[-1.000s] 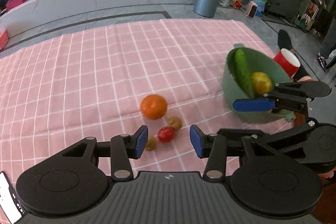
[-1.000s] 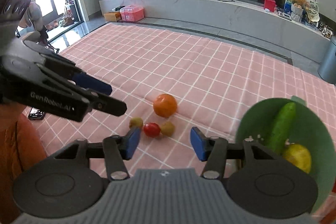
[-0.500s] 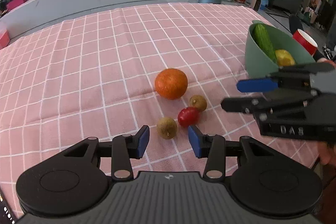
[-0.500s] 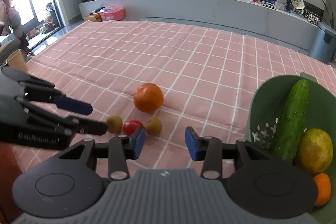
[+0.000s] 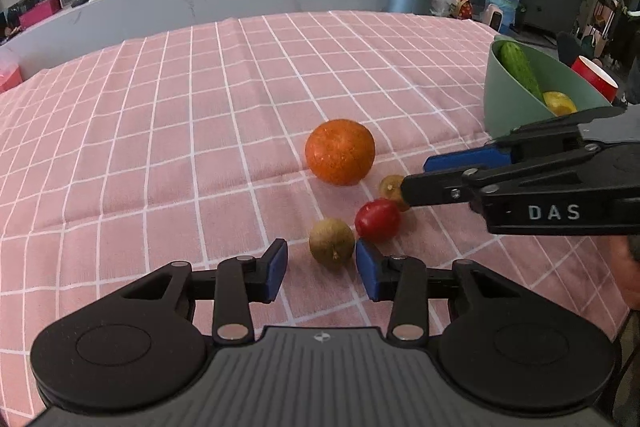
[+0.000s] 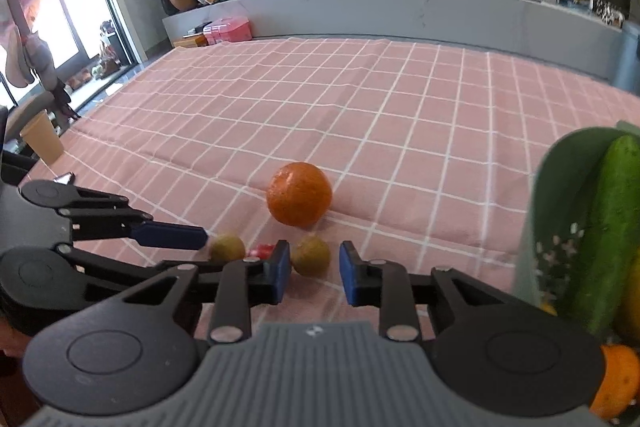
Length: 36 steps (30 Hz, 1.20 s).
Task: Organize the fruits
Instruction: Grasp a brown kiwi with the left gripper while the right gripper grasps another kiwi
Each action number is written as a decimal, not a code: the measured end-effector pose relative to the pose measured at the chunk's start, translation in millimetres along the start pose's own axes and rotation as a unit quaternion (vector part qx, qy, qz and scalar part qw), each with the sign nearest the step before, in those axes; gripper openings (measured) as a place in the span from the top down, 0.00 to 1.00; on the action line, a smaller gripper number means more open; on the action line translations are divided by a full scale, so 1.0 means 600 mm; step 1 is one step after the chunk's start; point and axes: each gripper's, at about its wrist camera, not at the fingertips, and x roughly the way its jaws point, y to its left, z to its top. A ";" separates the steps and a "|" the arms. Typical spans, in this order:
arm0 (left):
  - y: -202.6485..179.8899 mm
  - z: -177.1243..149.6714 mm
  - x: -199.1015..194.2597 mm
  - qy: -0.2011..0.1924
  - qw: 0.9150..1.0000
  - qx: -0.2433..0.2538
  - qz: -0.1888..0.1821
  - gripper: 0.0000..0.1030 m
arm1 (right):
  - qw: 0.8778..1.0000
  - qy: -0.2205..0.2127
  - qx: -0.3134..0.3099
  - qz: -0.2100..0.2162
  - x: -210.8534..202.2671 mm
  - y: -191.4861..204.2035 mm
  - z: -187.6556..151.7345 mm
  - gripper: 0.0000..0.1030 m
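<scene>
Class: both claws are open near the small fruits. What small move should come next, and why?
Probably ease the left claw forward and shut it: the brown fruit sits just beyond its open jaws, apart from the red one, while the green bowl waits.

Right wrist view: small red cherry tomato (image 6: 262,249) mostly hidden behind the right gripper's (image 6: 313,274) blue left finger pad (image 6: 279,275); only a sliver shows. Green plastic colander bowl (image 6: 538,227) cut off by the right edge, as are the long green cucumber (image 6: 600,247), the yellow fruit (image 6: 631,303) and a small orange fruit (image 6: 618,381) in it.

Left wrist view: far brownish-yellow round fruit (image 5: 390,185) partly covered by the right gripper's black finger (image 5: 436,189). Red cup (image 5: 594,78) half hidden behind the bowl rim.
</scene>
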 end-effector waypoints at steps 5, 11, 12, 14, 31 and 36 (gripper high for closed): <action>0.002 0.000 0.009 -0.003 1.000 -0.002 -0.008 0.59 | 0.999 0.003 0.035 0.014 0.014 -0.014 0.004 0.83; 0.006 0.000 0.011 -0.005 1.000 -0.008 -0.013 0.63 | 0.998 0.009 0.063 0.026 0.027 -0.024 0.005 0.83; 0.006 0.001 0.012 -0.004 1.000 -0.010 -0.013 0.64 | 0.997 0.009 0.066 0.026 0.028 -0.025 0.005 0.83; 0.007 0.001 0.012 -0.004 1.000 -0.011 -0.015 0.65 | 0.997 0.012 0.076 0.029 0.032 -0.029 0.004 0.81; 0.000 0.001 0.002 0.000 1.000 -0.010 -0.007 0.73 | 0.997 -0.005 0.070 0.028 0.020 -0.020 0.004 0.83; -0.009 0.007 -0.022 0.001 1.000 -0.007 0.008 0.73 | 0.998 -0.019 0.050 0.014 -0.005 -0.008 0.005 0.84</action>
